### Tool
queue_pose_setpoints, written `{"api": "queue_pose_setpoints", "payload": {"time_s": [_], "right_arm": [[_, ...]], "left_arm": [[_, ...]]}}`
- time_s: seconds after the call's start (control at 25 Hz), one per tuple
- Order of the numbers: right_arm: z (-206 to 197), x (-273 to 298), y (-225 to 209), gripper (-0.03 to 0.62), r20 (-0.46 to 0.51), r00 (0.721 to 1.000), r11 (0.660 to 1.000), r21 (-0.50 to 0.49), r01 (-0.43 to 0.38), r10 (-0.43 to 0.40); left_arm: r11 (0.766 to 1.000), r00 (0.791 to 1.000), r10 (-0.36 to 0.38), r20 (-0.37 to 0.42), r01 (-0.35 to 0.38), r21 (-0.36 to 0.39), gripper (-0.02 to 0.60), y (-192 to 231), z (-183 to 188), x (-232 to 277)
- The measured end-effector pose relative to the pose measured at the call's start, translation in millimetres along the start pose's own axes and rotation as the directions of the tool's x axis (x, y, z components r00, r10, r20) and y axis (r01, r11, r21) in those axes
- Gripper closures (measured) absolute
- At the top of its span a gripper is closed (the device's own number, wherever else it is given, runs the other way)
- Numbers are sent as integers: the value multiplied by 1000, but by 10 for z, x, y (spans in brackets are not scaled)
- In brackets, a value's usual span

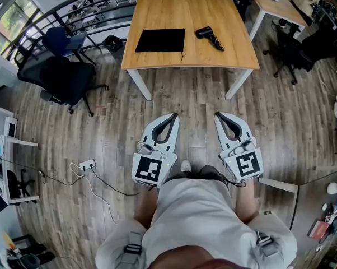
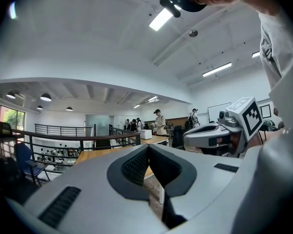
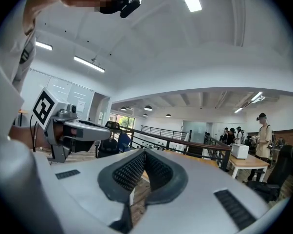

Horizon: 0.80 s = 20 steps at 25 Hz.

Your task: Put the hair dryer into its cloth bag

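In the head view a flat black cloth bag lies on the wooden table, left of centre. The black hair dryer lies to its right, apart from it. Both grippers hang over the wood floor, well short of the table's near edge and pointing toward it. My left gripper is shut with its tips touching and nothing between them. My right gripper is shut and empty too. The left gripper view shows its own closed jaws and the right gripper beside it. The right gripper view shows its closed jaws and the left gripper.
Black and blue office chairs stand left of the table by a railing. Another chair and a second table are at the right. A power strip with cable lies on the floor at my left. People stand far off.
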State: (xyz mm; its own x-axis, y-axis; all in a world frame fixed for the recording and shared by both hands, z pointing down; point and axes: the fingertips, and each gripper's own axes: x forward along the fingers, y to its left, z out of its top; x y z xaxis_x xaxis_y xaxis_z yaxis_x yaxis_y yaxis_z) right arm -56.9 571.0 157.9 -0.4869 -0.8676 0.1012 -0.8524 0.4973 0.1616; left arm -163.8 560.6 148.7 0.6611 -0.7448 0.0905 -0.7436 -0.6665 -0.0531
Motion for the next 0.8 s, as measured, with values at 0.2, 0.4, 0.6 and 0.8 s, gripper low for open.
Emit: {"api": "queue_pose_setpoints", "payload": {"time_s": [0.2, 0.4, 0.6, 0.8], "right_arm": [[23, 131, -20, 573, -15, 1000, 1000, -10, 3, -3], [-14, 198, -99, 572, -20, 1000, 1000, -11, -5, 5], [-48, 305, -284, 573, -16, 1000, 1000, -9, -12, 12], [-94, 491, -558, 573, -25, 999, 1000, -3, -22, 22]], "left_arm": [[1000, 1000, -2, 4, 2, -9, 561, 114, 1, 61], [1000, 1000, -3, -1, 3, -12, 561, 160, -2, 184], [1000, 1000, 6, -12, -6, -15, 561, 213, -24, 390], [1000, 999, 23, -28, -23, -1, 561, 295, -9, 667]]}}
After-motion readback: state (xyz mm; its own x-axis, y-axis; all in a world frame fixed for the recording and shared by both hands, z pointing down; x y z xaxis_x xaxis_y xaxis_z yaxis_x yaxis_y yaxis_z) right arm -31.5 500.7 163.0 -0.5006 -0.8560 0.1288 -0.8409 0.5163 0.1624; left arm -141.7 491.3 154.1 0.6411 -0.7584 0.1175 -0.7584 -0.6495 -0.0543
